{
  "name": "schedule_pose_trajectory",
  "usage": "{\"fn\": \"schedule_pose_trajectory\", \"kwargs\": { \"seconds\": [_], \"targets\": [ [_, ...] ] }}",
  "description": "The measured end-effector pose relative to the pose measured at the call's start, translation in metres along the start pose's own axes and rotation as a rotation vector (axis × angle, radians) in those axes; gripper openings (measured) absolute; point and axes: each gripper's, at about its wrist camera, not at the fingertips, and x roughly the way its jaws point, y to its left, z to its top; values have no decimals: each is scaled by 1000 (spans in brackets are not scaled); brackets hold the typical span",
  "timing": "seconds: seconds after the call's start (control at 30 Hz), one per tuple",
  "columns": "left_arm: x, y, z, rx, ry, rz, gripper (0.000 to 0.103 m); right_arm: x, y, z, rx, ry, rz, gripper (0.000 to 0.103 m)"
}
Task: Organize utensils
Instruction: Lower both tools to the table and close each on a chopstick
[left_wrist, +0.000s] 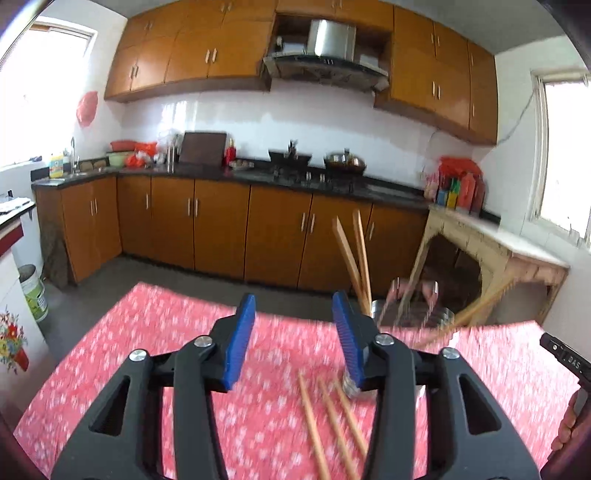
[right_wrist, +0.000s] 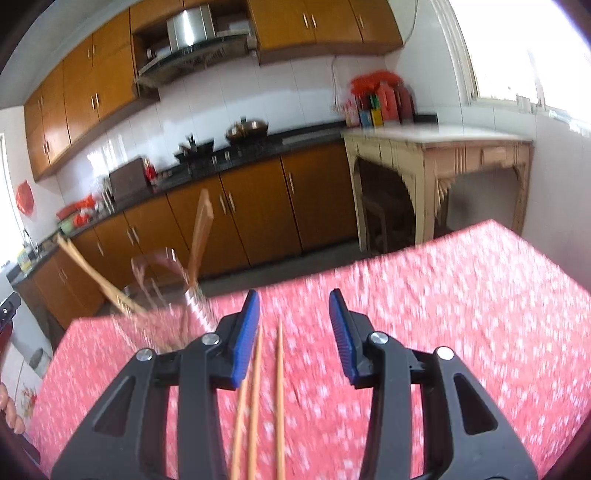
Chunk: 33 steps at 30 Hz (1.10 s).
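Both grippers, left (left_wrist: 293, 334) and right (right_wrist: 294, 332), are held spread and empty above loose chopsticks (right_wrist: 279, 387) laid on the red tablecloth (right_wrist: 461, 314).

My right gripper (right_wrist: 293, 332) is hovering with jaws apart over the red flowered tablecloth (right_wrist: 461, 295), three loose chopsticks (right_wrist: 279, 387) lying beneath it, while a blurred metal holder (right_wrist: 195, 301) of chopsticks is standing far left.

We see our left gripper (left_wrist: 293, 334) and right gripper (right_wrist: 294, 332); both have black plastic arms with long holes cut in them, round silver screws on top, and bright blue ridged pads (left_wrist: 242, 341) on the inside of each finger, low in the frame
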Motion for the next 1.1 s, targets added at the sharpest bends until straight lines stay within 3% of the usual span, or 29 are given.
{"fn": "schedule_pose_trajectory", "kwargs": {
  "seconds": [0.23,0.4,0.53,0.63,0.9,1.1],
  "targets": [
    [-8,5,-73,9,133,3,59,16,1,-87,-64,206,40,31],
    [-1,-3,-108,49,225,1,60,28,11,-119,-101,293,46,28],
    [-1,-7,-123,63,271,-24,61,34,18,-128,-136,323,19,27],
    [0,-12,-131,85,294,-37,61,37,20,-126,-164,314,-31,8],
    [12,-30,-147,106,379,-62,59,51,-21,-105,-3,308,-126,8],
    [33,-42,-159,134,484,-45,31,56,-38,-96,45,307,-142,8]
  ]
}}
